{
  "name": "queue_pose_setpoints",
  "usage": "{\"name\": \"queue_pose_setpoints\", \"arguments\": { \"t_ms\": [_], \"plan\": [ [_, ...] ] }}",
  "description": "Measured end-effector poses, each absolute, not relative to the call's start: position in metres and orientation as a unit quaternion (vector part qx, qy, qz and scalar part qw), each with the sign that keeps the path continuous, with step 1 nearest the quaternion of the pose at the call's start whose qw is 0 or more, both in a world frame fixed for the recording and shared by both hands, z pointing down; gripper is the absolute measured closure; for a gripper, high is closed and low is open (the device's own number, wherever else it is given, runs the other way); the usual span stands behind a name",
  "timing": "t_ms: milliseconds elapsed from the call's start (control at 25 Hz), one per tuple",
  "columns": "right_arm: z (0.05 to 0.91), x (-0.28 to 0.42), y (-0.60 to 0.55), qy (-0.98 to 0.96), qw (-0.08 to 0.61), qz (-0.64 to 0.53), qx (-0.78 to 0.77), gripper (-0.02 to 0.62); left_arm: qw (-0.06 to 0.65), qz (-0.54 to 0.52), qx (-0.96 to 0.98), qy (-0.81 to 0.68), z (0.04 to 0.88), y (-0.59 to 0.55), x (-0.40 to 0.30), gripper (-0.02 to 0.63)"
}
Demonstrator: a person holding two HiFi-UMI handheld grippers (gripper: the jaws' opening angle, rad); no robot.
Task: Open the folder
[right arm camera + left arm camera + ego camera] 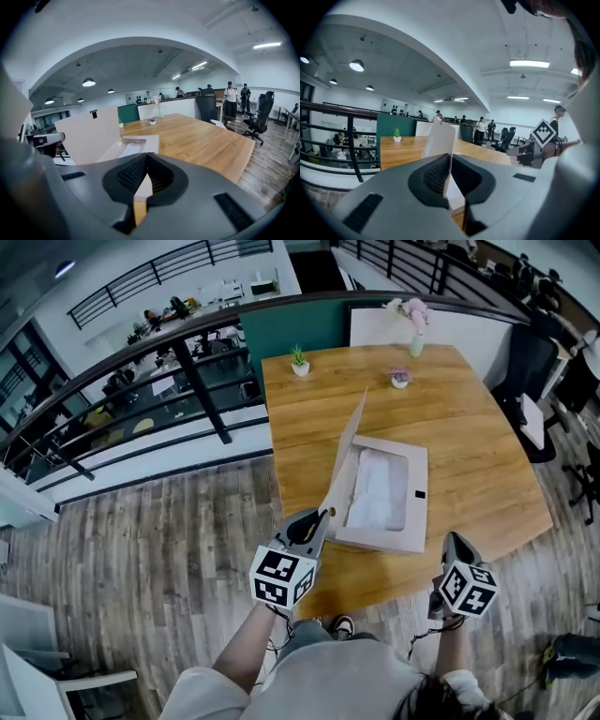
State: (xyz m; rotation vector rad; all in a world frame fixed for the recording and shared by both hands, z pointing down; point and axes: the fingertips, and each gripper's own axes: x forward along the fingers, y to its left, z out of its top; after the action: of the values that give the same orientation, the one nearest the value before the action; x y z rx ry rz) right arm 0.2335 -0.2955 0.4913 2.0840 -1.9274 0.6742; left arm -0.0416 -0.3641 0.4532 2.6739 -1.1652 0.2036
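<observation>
A beige folder lies on the wooden table (487,456), its shallow base (415,517) holding white sheets (378,488). Its cover (345,460) stands nearly upright along the left side. My left gripper (322,518) is at the cover's near corner, shut on its edge. In the left gripper view the pale cover (439,138) runs straight into the closed pads of my left gripper (450,164). My right gripper (452,542) hovers off the table's near edge, right of the folder, shut with nothing in it. The right gripper view shows the raised cover (89,133) and the base (140,140) ahead to the left.
Two small potted plants (300,362) (400,378) and a vase of flowers (415,329) stand at the table's far end. A black railing (187,343) runs to the left. An office chair (534,381) stands on the right. Wood floor lies below me.
</observation>
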Motion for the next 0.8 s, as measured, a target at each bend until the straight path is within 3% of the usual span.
{"name": "queue_pose_setpoints", "arguments": {
  "t_ms": [800],
  "plan": [
    [0.499,0.188,-0.312,-0.683,0.146,0.221,0.680,0.594,0.197,0.031,0.811,-0.551,0.493,-0.377,-0.155,0.600]
  ]
}}
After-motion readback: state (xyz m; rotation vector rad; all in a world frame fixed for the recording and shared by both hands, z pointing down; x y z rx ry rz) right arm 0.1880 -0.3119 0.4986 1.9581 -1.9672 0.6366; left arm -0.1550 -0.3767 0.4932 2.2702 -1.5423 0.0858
